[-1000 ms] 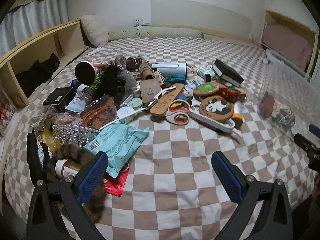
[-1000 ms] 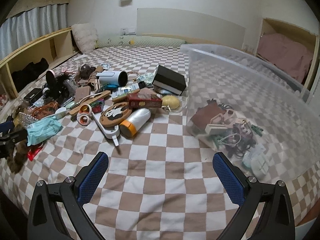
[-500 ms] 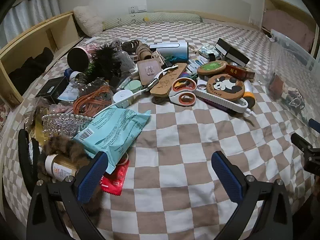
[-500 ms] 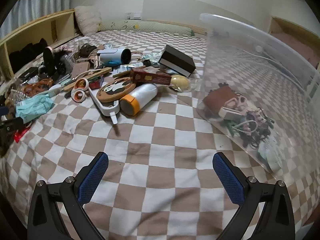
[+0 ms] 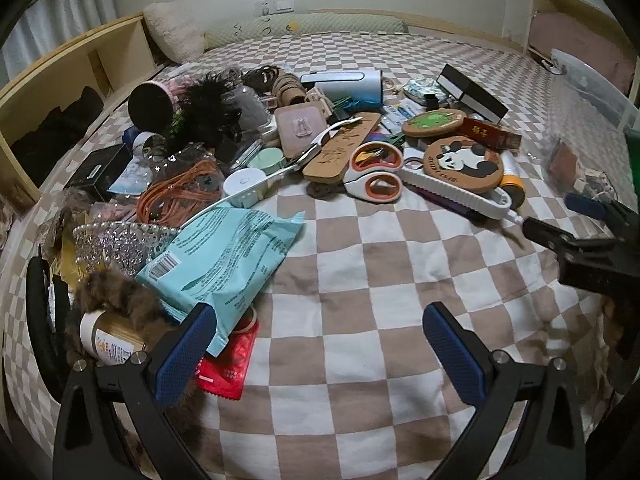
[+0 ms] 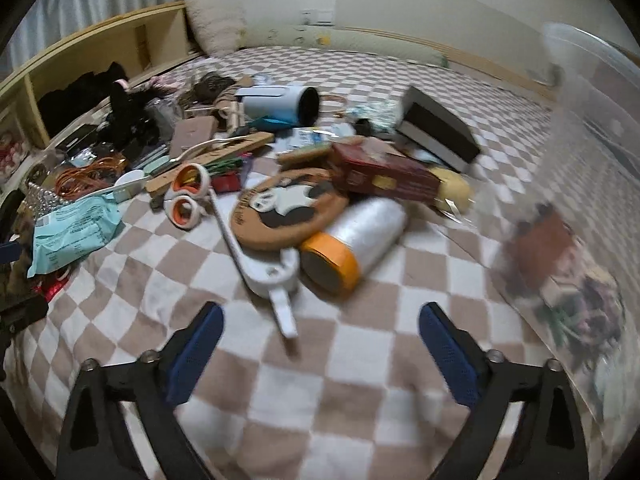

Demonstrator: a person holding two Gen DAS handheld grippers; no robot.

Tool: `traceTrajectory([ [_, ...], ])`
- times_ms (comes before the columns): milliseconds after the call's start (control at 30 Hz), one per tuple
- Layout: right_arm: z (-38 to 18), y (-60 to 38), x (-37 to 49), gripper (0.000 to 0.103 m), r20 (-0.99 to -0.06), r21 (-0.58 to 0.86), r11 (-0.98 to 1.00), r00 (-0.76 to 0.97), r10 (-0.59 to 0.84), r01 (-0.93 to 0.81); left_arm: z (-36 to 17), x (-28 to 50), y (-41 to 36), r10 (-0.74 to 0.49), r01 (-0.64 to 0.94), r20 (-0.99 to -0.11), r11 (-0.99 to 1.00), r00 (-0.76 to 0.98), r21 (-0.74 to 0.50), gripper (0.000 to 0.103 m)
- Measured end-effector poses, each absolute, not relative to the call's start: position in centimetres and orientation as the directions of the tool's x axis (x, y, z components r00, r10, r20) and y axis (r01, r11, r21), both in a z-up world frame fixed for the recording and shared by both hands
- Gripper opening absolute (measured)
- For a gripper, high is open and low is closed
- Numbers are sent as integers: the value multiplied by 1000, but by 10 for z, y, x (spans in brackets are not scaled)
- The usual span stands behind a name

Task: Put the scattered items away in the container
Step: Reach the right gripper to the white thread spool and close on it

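Note:
A heap of small items lies on the checkered bed. In the left wrist view my left gripper (image 5: pixel 320 344) is open and empty, its left finger beside a teal packet (image 5: pixel 224 256) and a red sachet (image 5: pixel 228 368). Orange-handled scissors (image 5: pixel 374 178) and a panda coaster (image 5: pixel 464 164) lie further off. In the right wrist view my right gripper (image 6: pixel 320 344) is open and empty, just short of a white long-handled tool (image 6: pixel 260 264) and a clear roll with an orange cap (image 6: pixel 352 244). The clear plastic container (image 6: pixel 592 168) stands at the right with several items inside.
A wooden shelf unit (image 5: pixel 60 92) runs along the bed's left side. A white cylinder (image 6: pixel 280 106), a black box (image 6: pixel 436 132) and a red box (image 6: pixel 384 176) lie behind the coaster. Bare checkered blanket (image 5: pixel 360 420) spreads under both grippers.
Both grippers have moved forward toward the heap; the right one has swung left, so the roll and the white tool are now close in front of it. Both stayed open.

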State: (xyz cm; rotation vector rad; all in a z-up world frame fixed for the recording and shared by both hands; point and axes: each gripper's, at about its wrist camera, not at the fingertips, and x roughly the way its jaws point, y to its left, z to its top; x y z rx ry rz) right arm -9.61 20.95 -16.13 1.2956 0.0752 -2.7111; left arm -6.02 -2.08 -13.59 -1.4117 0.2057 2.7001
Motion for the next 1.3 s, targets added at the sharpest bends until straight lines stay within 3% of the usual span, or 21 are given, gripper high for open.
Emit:
traceTrajectory([
  [200, -161, 204, -120, 80, -771, 143, -981, -606, -194, 132, -137, -64, -26, 6, -120, -822, -990, -569, 75, 103],
  [333, -154, 203, -127, 73, -764, 133, -982, -616, -189, 136, -136, -65, -28, 7, -116, -821, -991, -570, 72, 103],
  [567, -154, 214, -129, 71, -782, -100, -982, -623, -21, 158, -136, -66, -29, 14, -119, -822, -991, -569, 66, 103],
  [933, -173, 239, -122, 69, -791, -55, -997, -612, 7, 60, -138, -66, -25, 6, -128, -821, -988, -570, 82, 103],
  [1100, -182, 237, -130, 41, -768, -102, -995, -635, 88, -15, -137, -65, -22, -3, -129, -814, -987, -581, 96, 103],
  [1200, -187, 245, -134, 33, -769, -92, -994, -631, 103, -51, -136, -62, -17, -9, -138, -802, -984, -597, 113, 103],
  [1267, -188, 254, -134, 22, -772, -54, -996, -630, 83, -65, -136, -61, -13, -4, -149, -798, -982, -603, 117, 103],
  [1300, -186, 257, -134, 12, -773, -38, -997, -631, 74, -71, -136, -61, -10, 7, -158, -797, -981, -603, 111, 103],
])
